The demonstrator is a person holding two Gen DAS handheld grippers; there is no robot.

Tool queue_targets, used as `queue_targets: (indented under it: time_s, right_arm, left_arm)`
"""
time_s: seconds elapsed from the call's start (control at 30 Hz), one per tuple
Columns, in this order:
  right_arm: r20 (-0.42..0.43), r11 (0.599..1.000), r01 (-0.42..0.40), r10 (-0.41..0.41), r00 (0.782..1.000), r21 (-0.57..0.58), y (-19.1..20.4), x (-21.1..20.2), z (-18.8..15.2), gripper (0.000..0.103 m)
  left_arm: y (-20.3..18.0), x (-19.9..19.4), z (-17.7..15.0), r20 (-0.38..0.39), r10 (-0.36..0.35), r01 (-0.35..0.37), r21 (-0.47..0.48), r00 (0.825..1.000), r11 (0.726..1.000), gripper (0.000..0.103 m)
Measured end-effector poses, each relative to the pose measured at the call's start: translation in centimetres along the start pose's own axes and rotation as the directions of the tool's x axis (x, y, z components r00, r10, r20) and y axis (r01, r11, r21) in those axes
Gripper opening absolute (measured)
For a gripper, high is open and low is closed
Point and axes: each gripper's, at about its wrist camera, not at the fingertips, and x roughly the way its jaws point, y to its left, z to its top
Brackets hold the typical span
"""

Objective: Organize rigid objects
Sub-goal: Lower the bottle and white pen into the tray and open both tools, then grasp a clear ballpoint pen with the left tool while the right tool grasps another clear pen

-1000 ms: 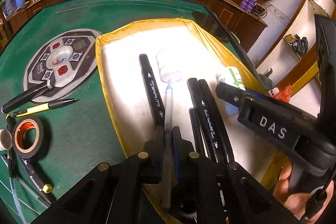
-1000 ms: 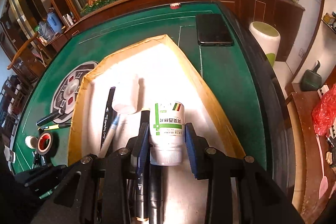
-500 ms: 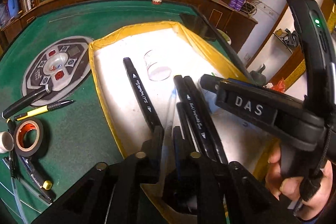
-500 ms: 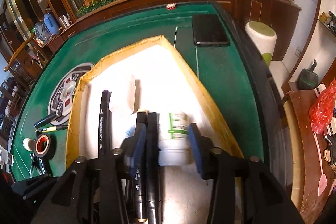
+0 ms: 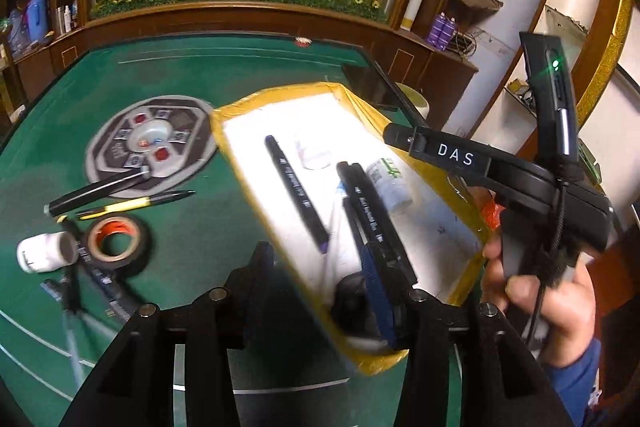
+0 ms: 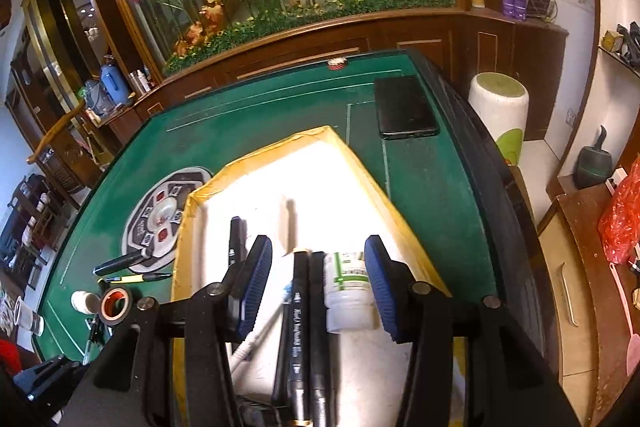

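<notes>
A yellow-rimmed tray with a white floor holds a lone black marker, a pair of black markers, a white-and-blue pen and a white bottle with a green label. My left gripper hovers over the tray's near-left rim, its jaws opening with nothing pressed between them. My right gripper is open above the bottle and the black markers; its pads stand apart from them. In the left wrist view a hand holds the right gripper's handle.
On the green felt left of the tray lie a tape roll, a small white bottle, a yellow-black pen, a black marker and a round control panel. A black phone lies beyond the tray near the table's right edge.
My left gripper let go of the white-and-blue pen, opened, and drew back up and to the left. My right gripper opened off the white bottle and rose a little.
</notes>
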Motion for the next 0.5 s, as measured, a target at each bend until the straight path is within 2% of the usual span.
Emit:
queue_targets:
  time_s: [0.07,0.13,0.2,0.37,0.5]
  right_arm:
    - [0.018,1.0,-0.014,0.014,1.0,-0.007,0.5,-0.4,-0.1,0.047]
    - [0.037,0.999,-0.025,0.026,0.999,-0.02,1.0,-0.8,-0.2,0.047]
    - [0.064,0.999,-0.042,0.044,0.997,-0.031,1.5,-1.2,-0.4,0.047]
    - [0.123,0.993,-0.097,0.105,0.987,-0.073,3.3,-2.3,-1.0,0.048]
    - [0.123,0.979,-0.154,0.171,0.978,-0.136,5.7,-2.7,-1.9,0.052]
  left_arm:
    - [0.9,-1.3,-0.3,0.025,0.018,-0.018,-0.005,1.0,1.0,0.051]
    - [2.0,-2.7,-0.8,0.058,0.045,-0.044,-0.01,0.997,0.999,0.061]
    - [3.2,-4.1,-1.5,0.09,0.084,-0.083,-0.021,0.992,0.996,0.065]
    - [7.2,-6.9,-3.7,0.125,0.159,-0.151,-0.075,0.979,0.986,0.066]
    - [11.4,-8.4,-5.7,0.117,0.213,-0.195,-0.146,0.97,0.97,0.066]
